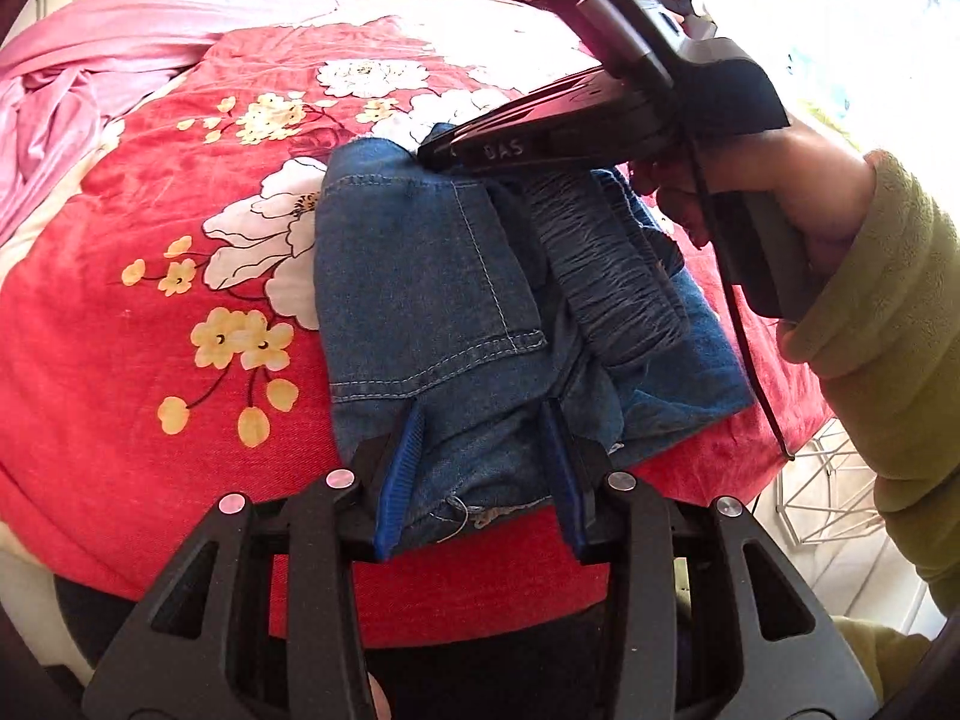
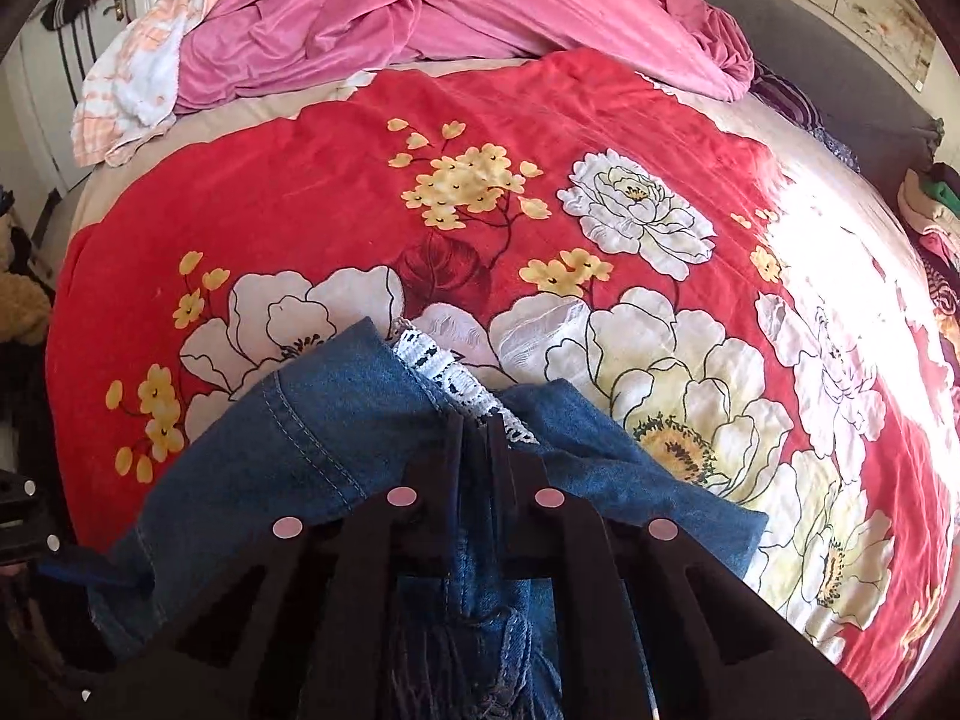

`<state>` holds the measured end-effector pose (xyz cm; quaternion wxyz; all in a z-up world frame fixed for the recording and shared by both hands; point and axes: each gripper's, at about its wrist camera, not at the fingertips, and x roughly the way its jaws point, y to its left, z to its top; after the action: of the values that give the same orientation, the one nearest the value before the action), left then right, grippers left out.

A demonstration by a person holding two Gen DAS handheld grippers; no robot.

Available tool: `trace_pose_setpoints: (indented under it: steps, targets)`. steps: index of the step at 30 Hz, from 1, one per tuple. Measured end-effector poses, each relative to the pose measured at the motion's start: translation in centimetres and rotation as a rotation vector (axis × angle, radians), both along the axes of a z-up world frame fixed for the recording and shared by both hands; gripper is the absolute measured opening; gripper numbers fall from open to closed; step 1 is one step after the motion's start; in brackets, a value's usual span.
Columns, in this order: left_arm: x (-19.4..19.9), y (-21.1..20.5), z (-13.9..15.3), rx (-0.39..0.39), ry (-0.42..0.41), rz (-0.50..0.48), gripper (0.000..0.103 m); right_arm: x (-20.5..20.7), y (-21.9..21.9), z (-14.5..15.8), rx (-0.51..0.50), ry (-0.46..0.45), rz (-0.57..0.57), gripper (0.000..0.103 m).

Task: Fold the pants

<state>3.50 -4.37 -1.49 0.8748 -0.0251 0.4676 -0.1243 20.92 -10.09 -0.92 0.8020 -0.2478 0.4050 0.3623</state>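
The blue denim pants point(image 1: 432, 300) lie folded into a compact bundle on the red floral blanket point(image 1: 150, 372), with the gathered waistband point(image 1: 606, 264) on top. My left gripper point(image 1: 486, 474) is open, its blue-padded fingers point(image 1: 399, 480) straddling the near edge of the bundle. My right gripper point(image 1: 438, 153) reaches in from the right onto the far edge of the pants. In the right wrist view the right gripper point(image 2: 480, 426) is shut on the denim point(image 2: 336, 420) next to a white lace trim point(image 2: 444, 372).
A pink sheet point(image 2: 420, 18) is bunched at the far end of the bed, with a peach and white towel point(image 2: 138, 78) beside it. A white wire basket point(image 1: 828, 486) stands on the floor off the right side. Clothes point(image 2: 936, 204) are piled at the far right.
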Motion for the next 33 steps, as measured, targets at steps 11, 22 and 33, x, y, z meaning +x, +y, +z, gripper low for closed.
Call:
trace_pose_setpoints:
  steps: [11, 22, 33]
  targets:
    - [0.1, 0.3, -0.1, -0.021, 0.009, 0.007, 0.032, -5.7, -6.5, 5.8, 0.217, -0.066, -0.084, 0.042]
    - [0.0, 0.3, 0.0, -0.023, 0.011, 0.018, 0.033, -9.4, -9.4, 1.3, 0.165, -0.002, -0.129, 0.048]
    - [0.0, 0.1, 0.1, -0.011, 0.010, 0.028, 0.034, -9.5, -10.8, 1.4, 0.251, 0.041, -0.187, 0.056]
